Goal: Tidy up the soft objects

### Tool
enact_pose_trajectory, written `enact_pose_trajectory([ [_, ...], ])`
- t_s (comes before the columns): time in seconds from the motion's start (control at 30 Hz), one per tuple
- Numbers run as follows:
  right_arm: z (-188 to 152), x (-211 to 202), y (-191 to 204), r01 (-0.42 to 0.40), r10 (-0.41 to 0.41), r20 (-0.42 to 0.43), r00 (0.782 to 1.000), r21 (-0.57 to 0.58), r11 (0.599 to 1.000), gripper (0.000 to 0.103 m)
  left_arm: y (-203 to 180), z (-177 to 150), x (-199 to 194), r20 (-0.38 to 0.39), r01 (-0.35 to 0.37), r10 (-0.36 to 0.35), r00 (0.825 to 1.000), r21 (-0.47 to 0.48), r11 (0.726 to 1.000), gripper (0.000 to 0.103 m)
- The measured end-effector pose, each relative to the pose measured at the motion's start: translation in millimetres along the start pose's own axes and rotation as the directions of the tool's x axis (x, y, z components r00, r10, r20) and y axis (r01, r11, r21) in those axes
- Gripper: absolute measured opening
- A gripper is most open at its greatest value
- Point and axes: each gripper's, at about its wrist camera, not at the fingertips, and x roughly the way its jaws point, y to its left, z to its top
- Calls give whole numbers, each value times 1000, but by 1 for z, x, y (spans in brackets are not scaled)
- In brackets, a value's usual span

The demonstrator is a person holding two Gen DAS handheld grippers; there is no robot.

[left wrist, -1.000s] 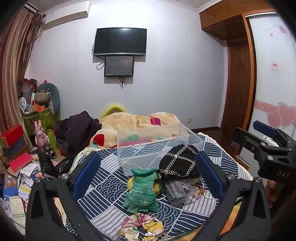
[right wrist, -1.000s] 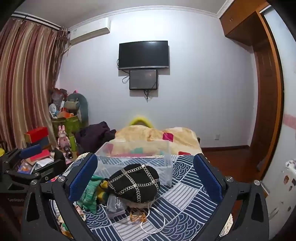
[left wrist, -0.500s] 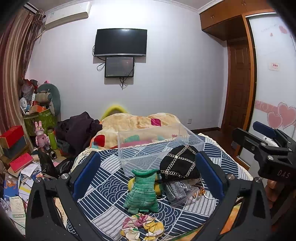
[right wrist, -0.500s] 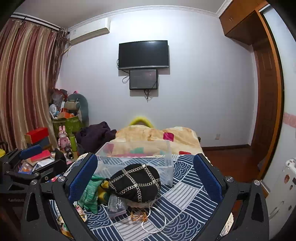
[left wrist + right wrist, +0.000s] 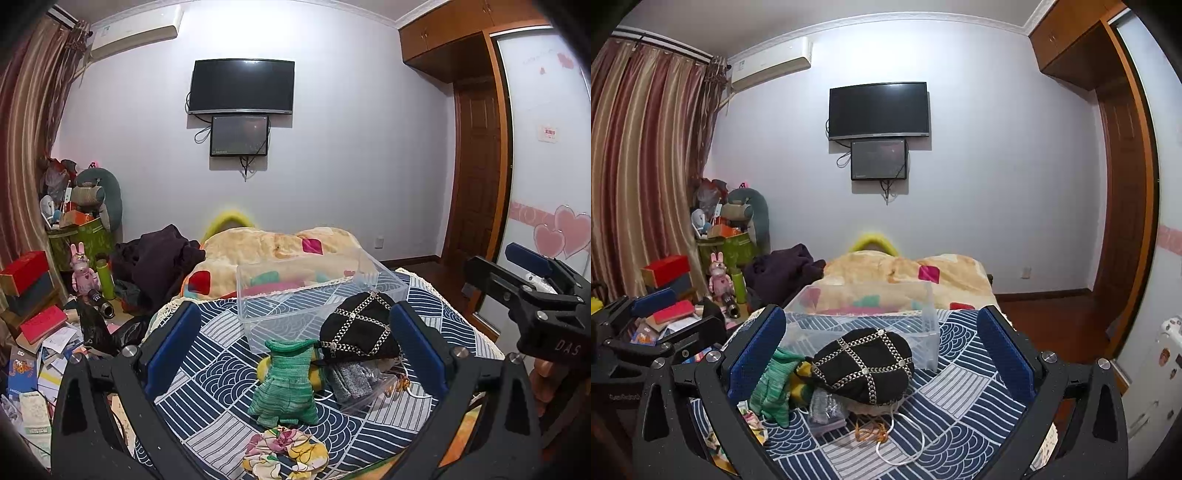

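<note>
A green knitted toy (image 5: 286, 382) stands on the blue patterned bedspread (image 5: 218, 373), next to a black cap with chain trim (image 5: 360, 338). A grey knit piece (image 5: 349, 378) and a floral cloth (image 5: 284, 450) lie near them. An empty clear plastic bin (image 5: 314, 295) sits behind. My left gripper (image 5: 293, 349) is open above the pile, holding nothing. My right gripper (image 5: 881, 354) is open over the black cap (image 5: 862, 365) and holds nothing. The green toy also shows in the right wrist view (image 5: 774, 387).
A yellow quilt (image 5: 280, 247) and dark clothes (image 5: 159, 258) lie at the bed's far end. Boxes, papers and toys clutter the floor on the left (image 5: 33, 332). A white cord and orange string (image 5: 886, 435) lie on the bedspread. A wardrobe door (image 5: 543, 184) stands on the right.
Both views have shifted only slightly. Both grippers stay open and the objects on the bed have not moved.
</note>
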Motion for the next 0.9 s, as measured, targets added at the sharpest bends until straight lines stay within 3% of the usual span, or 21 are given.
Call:
enact_pose_trajectory([
  [0.9,2,-2,2,-2,2,5,1000,-1,1000,103,0,1,-2,2,-1,1,1000,3,1000,103],
])
